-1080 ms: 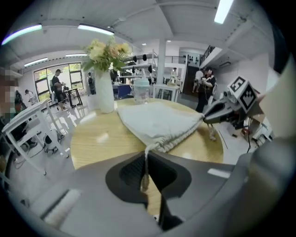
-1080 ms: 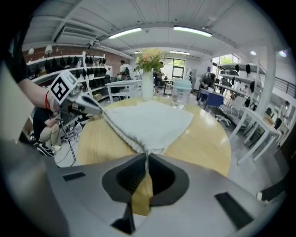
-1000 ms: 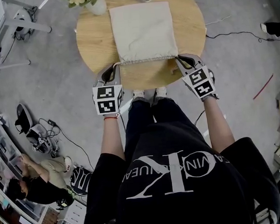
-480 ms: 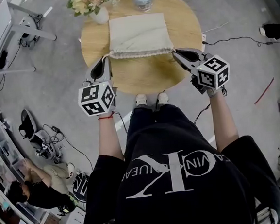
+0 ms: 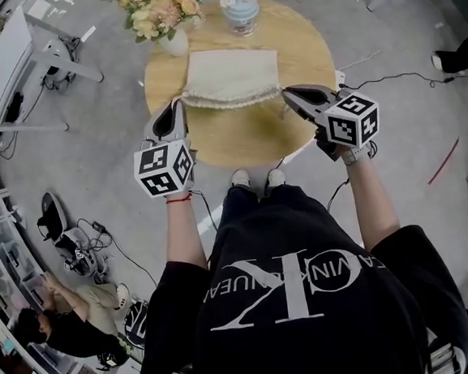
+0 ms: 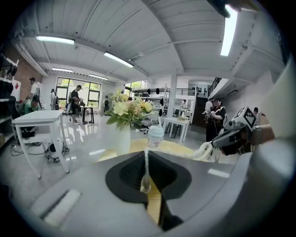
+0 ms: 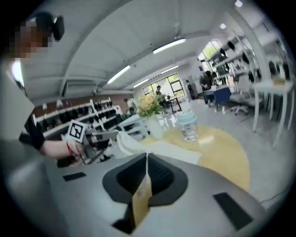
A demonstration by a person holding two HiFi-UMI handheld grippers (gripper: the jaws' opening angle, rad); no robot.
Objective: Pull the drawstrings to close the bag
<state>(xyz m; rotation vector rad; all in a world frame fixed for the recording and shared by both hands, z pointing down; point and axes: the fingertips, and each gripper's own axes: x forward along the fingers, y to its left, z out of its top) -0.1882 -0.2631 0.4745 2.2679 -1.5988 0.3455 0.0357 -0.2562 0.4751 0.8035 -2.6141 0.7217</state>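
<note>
Head view looks down on a round wooden table (image 5: 246, 140), and the cream cloth bag (image 5: 228, 73) lies flat on it. The mouth of the bag is the edge nearest to the person, and this edge is gathered into small ruffles from one corner to the other. The left claw (image 5: 179, 105) has its tip just at the left corner of this mouth and the right claw (image 5: 288, 96) has its tip just at the right corner, so the bag lies between the two. In the left gripper view the claw is clenched on the left drawstring (image 6: 146, 169): the pale cord comes out of the seam of the closed jaws, and a small knot sits on it there. In the right gripper view the jaws are closing tight together, and a thin pale strand, the right drawstring (image 7: 147, 159), is pressed in their seam; the bag shows beyond them. Just beside the far left corner of the bag stands a white vase of flowers (image 5: 174, 41), and behind the far edge of the bag stands a lidded cup (image 5: 240, 10) with a pale blue top
</note>
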